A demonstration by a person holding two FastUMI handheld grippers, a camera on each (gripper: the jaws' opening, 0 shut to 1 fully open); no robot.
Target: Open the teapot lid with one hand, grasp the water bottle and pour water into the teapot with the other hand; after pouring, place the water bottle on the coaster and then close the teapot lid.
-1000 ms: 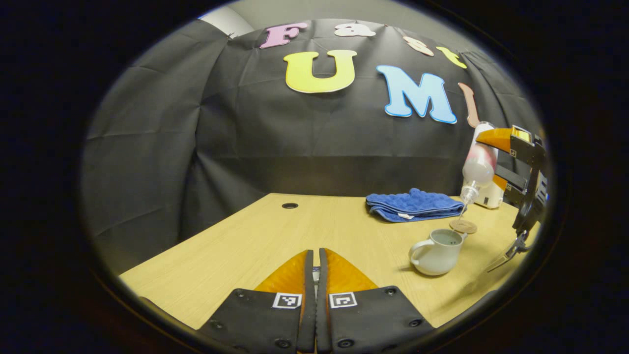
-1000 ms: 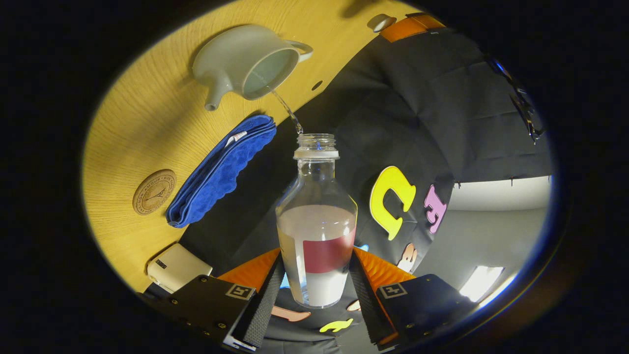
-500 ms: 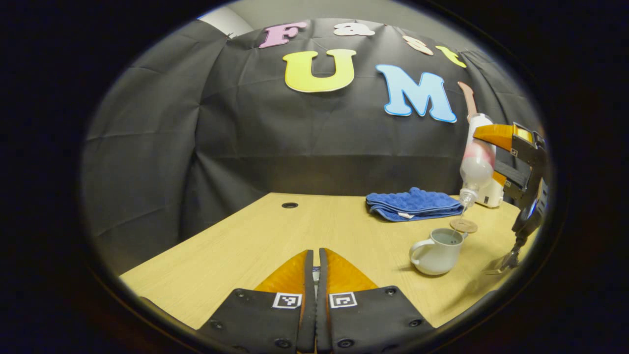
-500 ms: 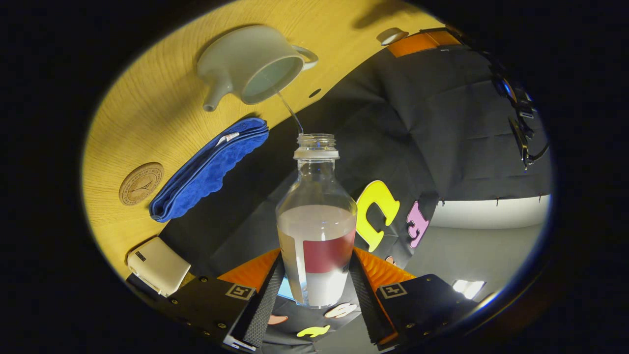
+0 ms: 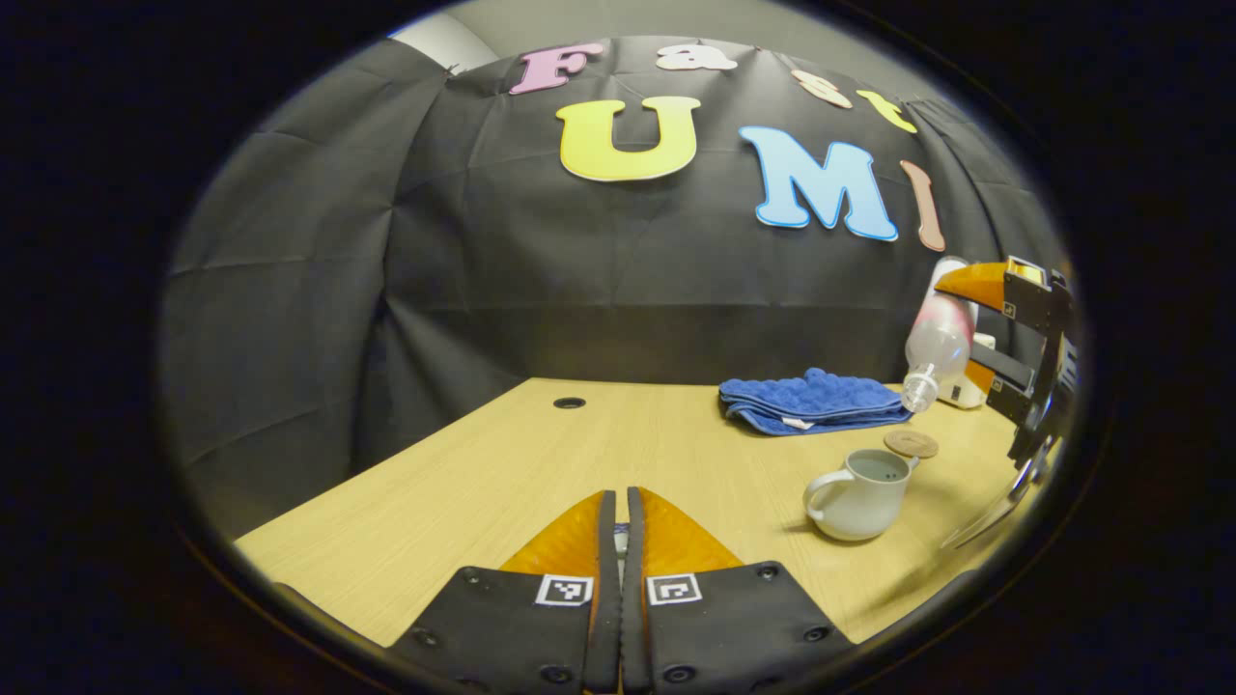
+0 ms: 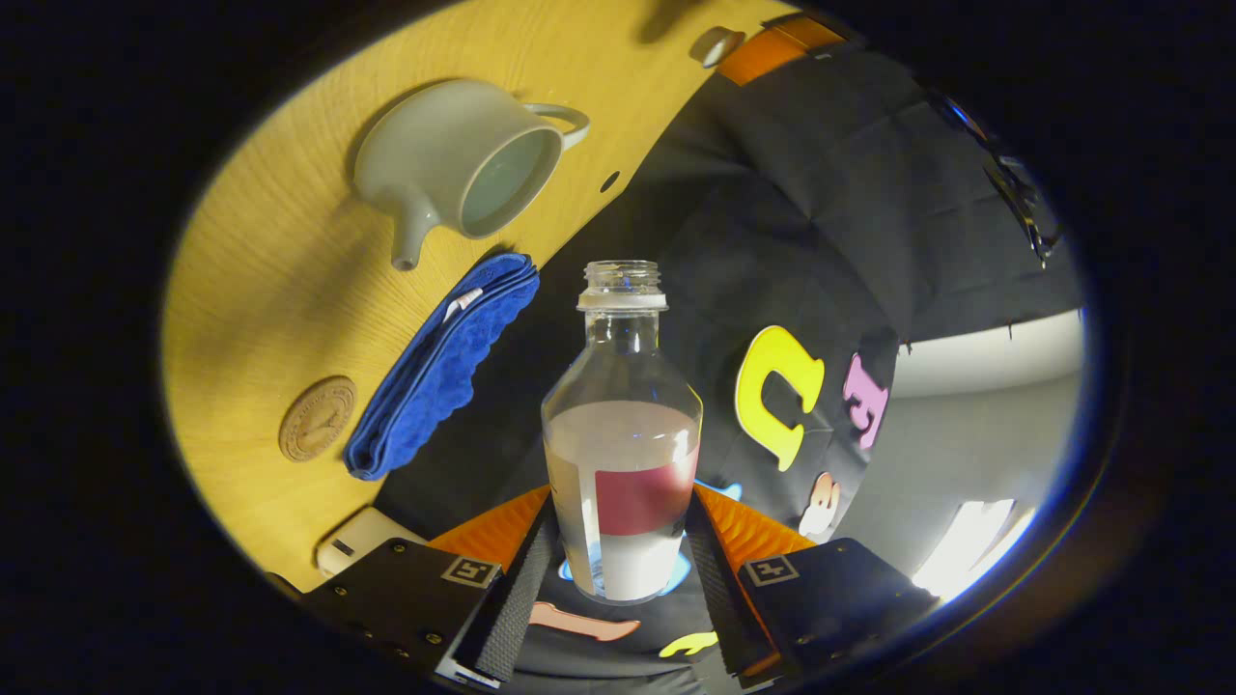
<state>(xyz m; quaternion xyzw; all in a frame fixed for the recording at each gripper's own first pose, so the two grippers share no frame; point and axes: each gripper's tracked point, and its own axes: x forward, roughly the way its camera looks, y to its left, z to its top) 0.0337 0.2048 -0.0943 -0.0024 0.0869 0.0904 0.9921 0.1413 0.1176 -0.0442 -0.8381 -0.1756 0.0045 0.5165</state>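
Right tongs (image 6: pixel 618 569) grip bottle (image 6: pixel 623 434); blue cloth (image 6: pixel 439 372) between teapot (image 6: pixel 454 169), coaster (image 6: pixel 317 431).

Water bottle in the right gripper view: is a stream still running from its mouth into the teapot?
No, the water bottle mouth is dry; nothing reaches the teapot.

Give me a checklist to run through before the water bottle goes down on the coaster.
1. Pour stopped: no stream between water bottle mouth and teapot. Ok.
2. Grip: right gripper has both fingers pressing the bottle's sides. Ok.
3. Coaster free: nothing on it; blue cloth lies beside it, apart. Ok.
4. Bottle upright: in the left gripper view it hangs tilted, mouth downward. Not ok.
5. Teapot open for its lid: water visible inside. Ok.
6. Lid held by left gripper: a small object shows between the nearly closed fingers. Cannot tell.
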